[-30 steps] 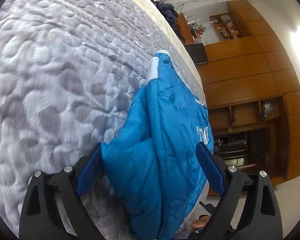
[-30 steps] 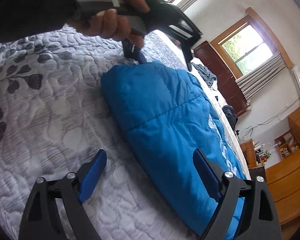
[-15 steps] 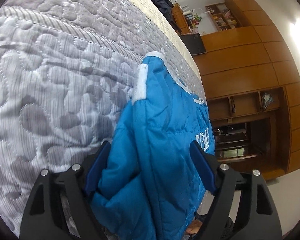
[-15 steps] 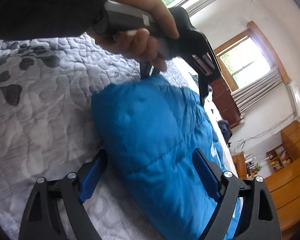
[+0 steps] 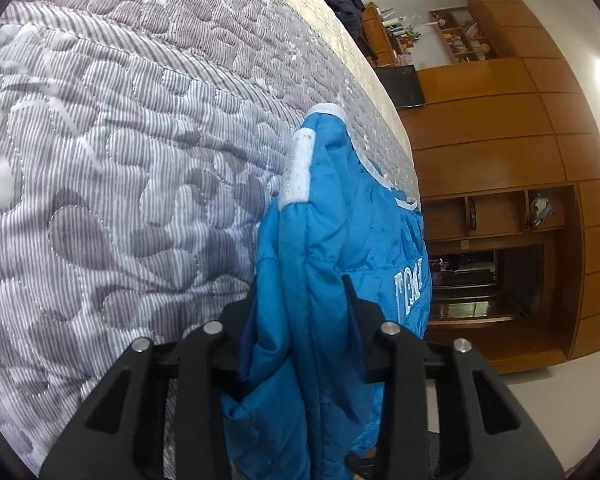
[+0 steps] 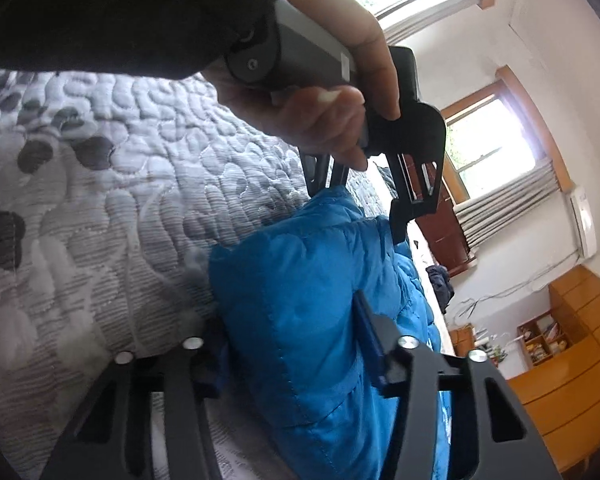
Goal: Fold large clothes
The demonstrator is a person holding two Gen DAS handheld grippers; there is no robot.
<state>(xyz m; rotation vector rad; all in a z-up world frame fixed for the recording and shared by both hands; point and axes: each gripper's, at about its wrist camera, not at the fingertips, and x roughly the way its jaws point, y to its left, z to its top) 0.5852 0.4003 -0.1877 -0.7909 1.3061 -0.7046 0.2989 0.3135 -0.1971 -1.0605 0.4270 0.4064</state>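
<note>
Left wrist view showed the left gripper (image 5: 300, 320) pinched narrow on a thick fold of the puffy blue quilted jacket (image 5: 340, 240), which lay on the grey leaf-patterned quilted bedspread (image 5: 120, 140) near the mattress edge. Right wrist view showed the right gripper (image 6: 292, 344) likewise clamped on the jacket's padded end, with the person's left hand (image 6: 324, 108) gripping its tool just beyond, above the jacket.
</note>
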